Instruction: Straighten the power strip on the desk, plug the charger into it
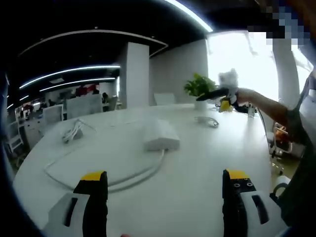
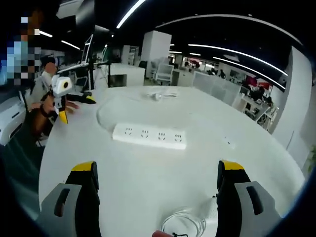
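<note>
A white power strip [image 2: 149,135] with several sockets lies crosswise on the round white desk [image 2: 148,187]; in the left gripper view I see the power strip [image 1: 160,134] end-on, its cable [image 1: 98,174] looping toward me. A white charger [image 1: 73,132] with its cord lies at the left, and that charger [image 2: 160,94] sits beyond the strip in the right gripper view. My left gripper [image 1: 164,190] is open over bare desk. My right gripper [image 2: 155,190] is open too, short of the strip. Nothing sits between either pair of jaws.
A thin coiled cable [image 2: 182,223] lies by my right gripper; the same cable [image 1: 207,121] shows at the far right. A potted plant [image 1: 199,86] stands at the desk's far edge. Hands hold the other gripper [image 1: 223,94] and the other gripper [image 2: 61,96]. Office chairs and desks stand behind.
</note>
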`<state>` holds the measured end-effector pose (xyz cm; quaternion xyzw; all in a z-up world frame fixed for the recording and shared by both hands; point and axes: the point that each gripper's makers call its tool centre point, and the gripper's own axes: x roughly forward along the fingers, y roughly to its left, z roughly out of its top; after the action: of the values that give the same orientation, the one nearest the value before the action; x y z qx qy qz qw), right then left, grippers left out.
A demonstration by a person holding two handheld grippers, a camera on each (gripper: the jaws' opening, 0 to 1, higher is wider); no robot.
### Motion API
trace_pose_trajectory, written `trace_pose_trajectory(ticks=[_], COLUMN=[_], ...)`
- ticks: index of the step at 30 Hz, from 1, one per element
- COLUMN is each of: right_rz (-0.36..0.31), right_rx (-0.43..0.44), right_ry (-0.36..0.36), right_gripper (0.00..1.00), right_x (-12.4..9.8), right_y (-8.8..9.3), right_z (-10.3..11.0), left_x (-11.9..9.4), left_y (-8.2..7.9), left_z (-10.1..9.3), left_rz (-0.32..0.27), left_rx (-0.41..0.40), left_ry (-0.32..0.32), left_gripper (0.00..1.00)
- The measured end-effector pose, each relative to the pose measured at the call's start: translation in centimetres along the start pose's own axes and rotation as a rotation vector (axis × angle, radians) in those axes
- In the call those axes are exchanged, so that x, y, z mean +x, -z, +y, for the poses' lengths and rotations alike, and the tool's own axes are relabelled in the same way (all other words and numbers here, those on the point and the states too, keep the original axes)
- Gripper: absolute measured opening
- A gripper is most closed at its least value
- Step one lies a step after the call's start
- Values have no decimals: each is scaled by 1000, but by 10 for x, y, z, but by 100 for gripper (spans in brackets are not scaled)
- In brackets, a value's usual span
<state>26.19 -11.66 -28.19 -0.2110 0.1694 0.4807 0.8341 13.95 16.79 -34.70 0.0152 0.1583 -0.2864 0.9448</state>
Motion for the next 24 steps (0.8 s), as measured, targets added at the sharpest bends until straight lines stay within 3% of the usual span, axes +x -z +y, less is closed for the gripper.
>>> trace_pose_trajectory(ticks=[24], right_rz=[55], right_rx=[-108], right_ry=[-57], right_gripper=[100], right_x=[14], right_y=[-18], right_z=[-7], left_x=[2], left_y=[-2], left_z=[1], left_rz=[1], left_rx=[1], left_ry=[0], left_gripper=[100])
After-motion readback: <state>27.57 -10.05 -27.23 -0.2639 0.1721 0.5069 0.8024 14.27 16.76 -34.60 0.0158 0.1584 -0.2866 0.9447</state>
